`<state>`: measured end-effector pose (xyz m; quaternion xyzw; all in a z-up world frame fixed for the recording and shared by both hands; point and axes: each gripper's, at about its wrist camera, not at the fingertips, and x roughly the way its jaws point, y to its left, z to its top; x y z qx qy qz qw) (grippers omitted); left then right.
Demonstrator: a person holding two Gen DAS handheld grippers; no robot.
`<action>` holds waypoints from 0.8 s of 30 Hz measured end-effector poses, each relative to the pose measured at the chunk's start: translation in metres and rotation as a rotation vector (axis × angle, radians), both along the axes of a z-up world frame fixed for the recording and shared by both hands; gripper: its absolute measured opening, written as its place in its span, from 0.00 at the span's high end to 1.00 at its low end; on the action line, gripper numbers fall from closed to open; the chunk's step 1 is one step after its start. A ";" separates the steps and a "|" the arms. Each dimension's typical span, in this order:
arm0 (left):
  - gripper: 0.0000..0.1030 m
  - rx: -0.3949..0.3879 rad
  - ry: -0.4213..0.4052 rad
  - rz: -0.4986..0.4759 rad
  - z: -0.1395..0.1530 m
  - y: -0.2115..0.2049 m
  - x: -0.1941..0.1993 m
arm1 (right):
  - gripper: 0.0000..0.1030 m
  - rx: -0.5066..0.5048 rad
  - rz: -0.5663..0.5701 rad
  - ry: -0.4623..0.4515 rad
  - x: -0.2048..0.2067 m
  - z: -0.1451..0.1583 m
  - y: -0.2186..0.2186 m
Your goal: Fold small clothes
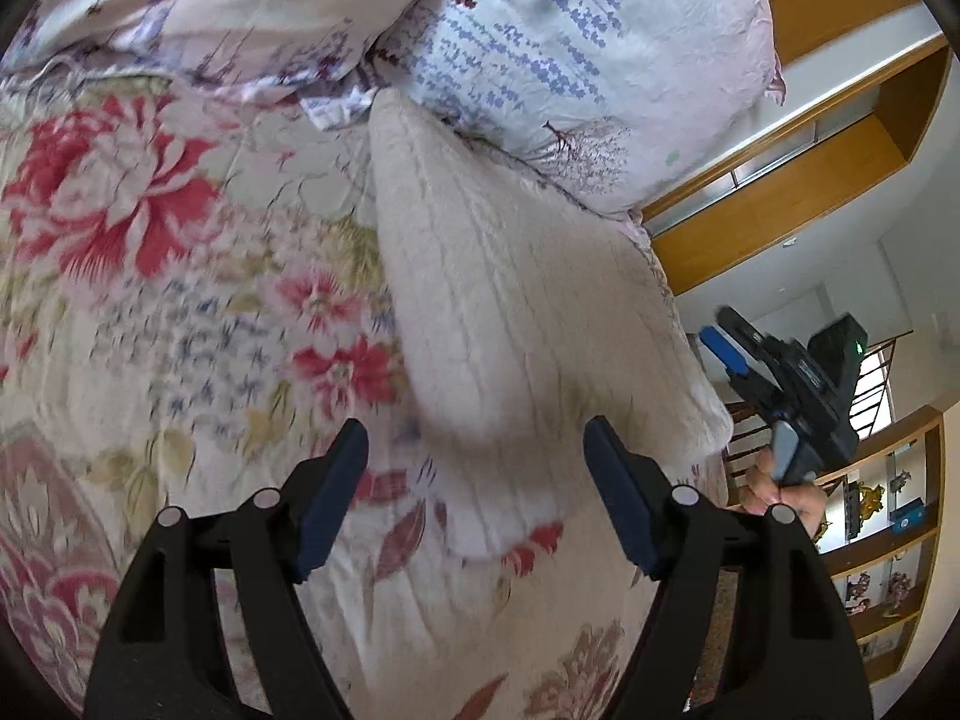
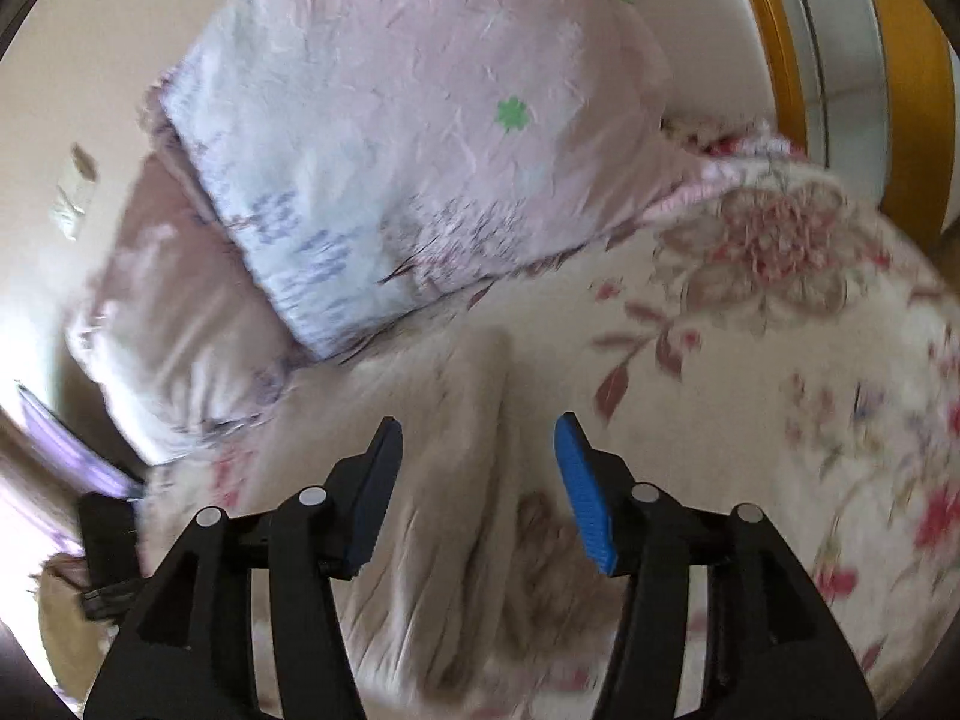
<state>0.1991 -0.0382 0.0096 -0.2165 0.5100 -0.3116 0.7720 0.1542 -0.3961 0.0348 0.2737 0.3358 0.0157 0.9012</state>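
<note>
A beige knitted garment [image 1: 516, 312] lies folded in a long strip on the floral bedspread [image 1: 150, 300]. My left gripper [image 1: 477, 441] is open and empty, hovering just above the garment's near end. My right gripper [image 2: 477, 435] is open and empty above the same garment [image 2: 456, 480], which looks blurred in the right wrist view. The right gripper also shows in the left wrist view [image 1: 729, 342], held in a hand off the bed's right edge.
Two pillows in pale floral cases [image 1: 570, 60] lie at the head of the bed beyond the garment. A wooden wardrobe [image 1: 810, 192] and shelves with figurines [image 1: 888, 516] stand to the right. The left gripper's body [image 2: 108, 552] shows at the lower left of the right wrist view.
</note>
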 end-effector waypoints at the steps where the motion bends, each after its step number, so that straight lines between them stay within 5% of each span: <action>1: 0.29 -0.001 0.005 -0.001 0.000 0.002 -0.003 | 0.46 0.023 0.017 0.001 -0.006 -0.002 0.001; 9: 0.33 -0.006 0.043 -0.009 -0.007 0.000 -0.015 | 0.47 0.060 0.091 0.014 -0.037 -0.020 0.023; 12: 0.41 -0.014 0.055 -0.012 -0.011 -0.003 -0.017 | 0.61 0.032 0.116 0.029 -0.035 -0.025 0.032; 14: 0.53 -0.031 0.062 -0.017 -0.013 -0.004 -0.019 | 0.84 0.012 0.124 0.038 -0.033 -0.029 0.037; 17: 0.81 -0.037 0.065 -0.045 -0.014 -0.008 -0.019 | 0.88 -0.029 0.110 -0.005 -0.036 -0.020 0.041; 21: 0.85 -0.028 0.019 -0.067 -0.005 -0.005 -0.023 | 0.89 -0.111 0.060 -0.151 -0.054 0.018 0.045; 24: 0.87 -0.020 -0.020 -0.077 -0.001 -0.003 -0.028 | 0.90 -0.220 0.021 -0.120 -0.058 0.018 0.047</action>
